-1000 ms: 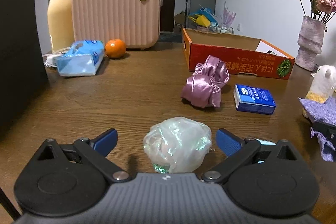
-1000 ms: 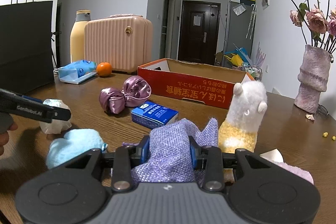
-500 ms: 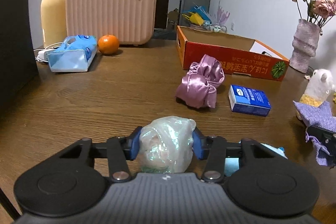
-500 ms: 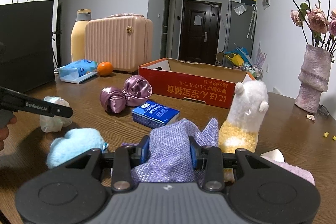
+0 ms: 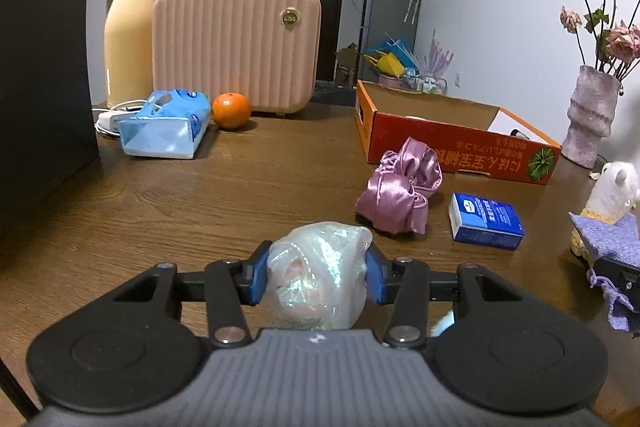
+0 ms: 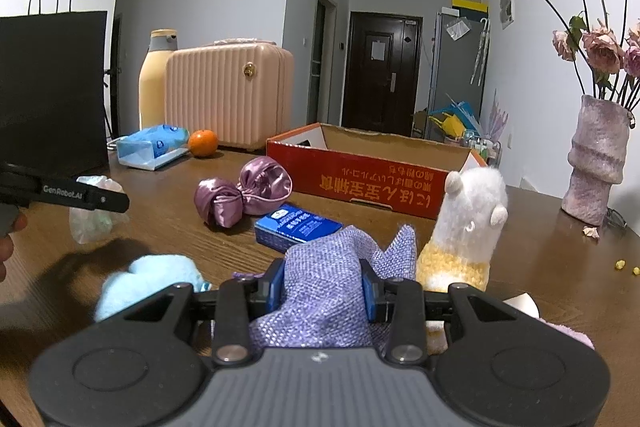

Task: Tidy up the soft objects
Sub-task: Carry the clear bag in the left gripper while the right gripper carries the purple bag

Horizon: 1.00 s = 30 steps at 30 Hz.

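White lettering "GenRobot.AI" runs along the side of the left gripper (image 6: 100, 199), seen in the right wrist view. The red cardboard box (image 6: 360, 183) carries rows of yellow characters printed upside down, not legible; print on the blue carton (image 6: 298, 227) is too small to read.

My left gripper (image 5: 316, 277) has just closed its jaws on the crinkly plastic bundle (image 5: 318, 273).
Beyond it on the wooden table (image 5: 200, 195) I see a pink satin pouch (image 5: 398, 197), a blue box (image 5: 485, 221) beside it, and the open orange carton (image 5: 452, 139) behind both.
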{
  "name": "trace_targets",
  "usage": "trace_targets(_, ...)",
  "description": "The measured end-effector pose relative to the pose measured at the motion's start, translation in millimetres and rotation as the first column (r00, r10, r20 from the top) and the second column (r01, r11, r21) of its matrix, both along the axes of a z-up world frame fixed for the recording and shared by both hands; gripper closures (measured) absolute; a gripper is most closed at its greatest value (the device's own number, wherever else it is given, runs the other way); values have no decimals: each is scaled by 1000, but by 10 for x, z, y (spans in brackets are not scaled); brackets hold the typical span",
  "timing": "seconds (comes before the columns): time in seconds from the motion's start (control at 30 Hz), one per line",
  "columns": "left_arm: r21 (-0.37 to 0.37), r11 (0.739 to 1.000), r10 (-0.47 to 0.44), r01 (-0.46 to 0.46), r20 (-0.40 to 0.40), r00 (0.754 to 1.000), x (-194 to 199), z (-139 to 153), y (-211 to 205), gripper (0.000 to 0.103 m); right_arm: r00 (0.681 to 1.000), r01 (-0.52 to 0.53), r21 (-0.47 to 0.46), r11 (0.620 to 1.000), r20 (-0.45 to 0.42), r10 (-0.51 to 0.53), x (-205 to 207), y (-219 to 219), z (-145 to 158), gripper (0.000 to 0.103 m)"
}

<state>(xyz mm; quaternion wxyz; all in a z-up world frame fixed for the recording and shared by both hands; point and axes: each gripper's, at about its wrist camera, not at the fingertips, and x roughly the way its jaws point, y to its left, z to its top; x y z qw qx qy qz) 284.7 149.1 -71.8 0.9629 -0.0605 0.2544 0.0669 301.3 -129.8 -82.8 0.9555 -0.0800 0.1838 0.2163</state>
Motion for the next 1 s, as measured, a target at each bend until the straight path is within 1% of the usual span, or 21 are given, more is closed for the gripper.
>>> trace_targets(0.27, 19, 999, 25, -26, 46, 999, -89, 64, -30, 57, 999, -2, 16, 1000, 33, 1, -45, -14, 53, 67)
trace_targets(0.4, 19, 1000, 23, -24, 69, 997, -143, 128, -59, 58, 998, -9, 17, 1000, 63, 7, -92, -10, 112, 67)
trace_targets(0.6, 13, 1000, 3, -4, 104, 995, -180, 262, -137, 58, 996, -8, 22, 1000, 85, 7, -104, 10, 214, 67)
trace_targets(1.0, 16, 999, -41, 38, 174, 984, -72, 563, -341, 58, 993, 8, 26, 1000, 120, -11, -11, 107, 413, 67)
